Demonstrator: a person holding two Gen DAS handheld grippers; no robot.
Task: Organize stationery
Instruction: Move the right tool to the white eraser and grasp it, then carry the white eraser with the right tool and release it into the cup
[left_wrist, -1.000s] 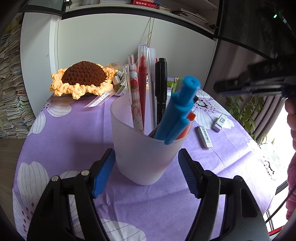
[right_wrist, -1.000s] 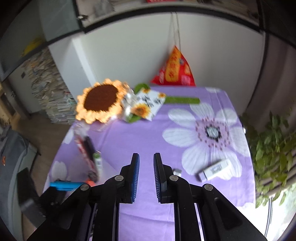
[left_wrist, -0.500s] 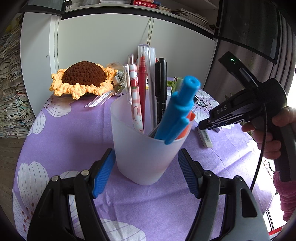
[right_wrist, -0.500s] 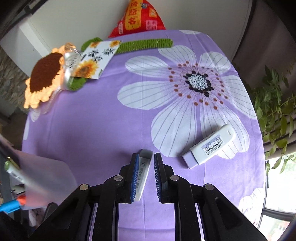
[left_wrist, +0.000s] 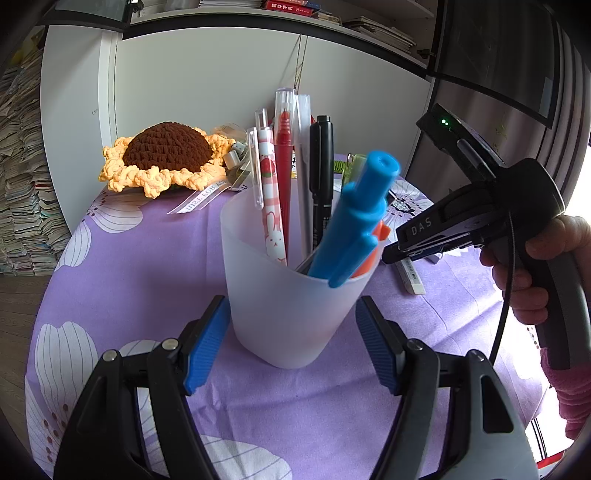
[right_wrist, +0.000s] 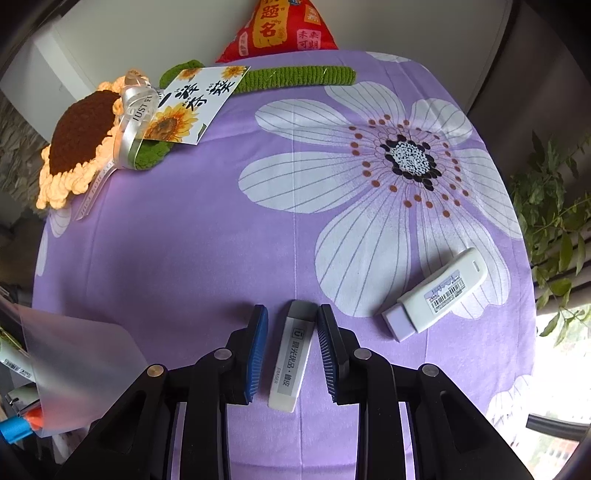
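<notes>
While two erasers (right_wrist: 291, 354) lie loose, one cup (left_wrist: 284, 314).

Two black handheld grippers with blue ribbed pads are showing.
The left gripper (left_wrist: 293, 343) is sporting silver screws on its black arms; the right gripper (right_wrist: 291, 343) is matching it, and from the side it is wearing white "DAS" lettering, a glowing green light at its rear, a black cable trailing by the grey handle, and a pink sleeve (left_wrist: 570, 395) is peeking out below the hand (left_wrist: 532, 266).
</notes>
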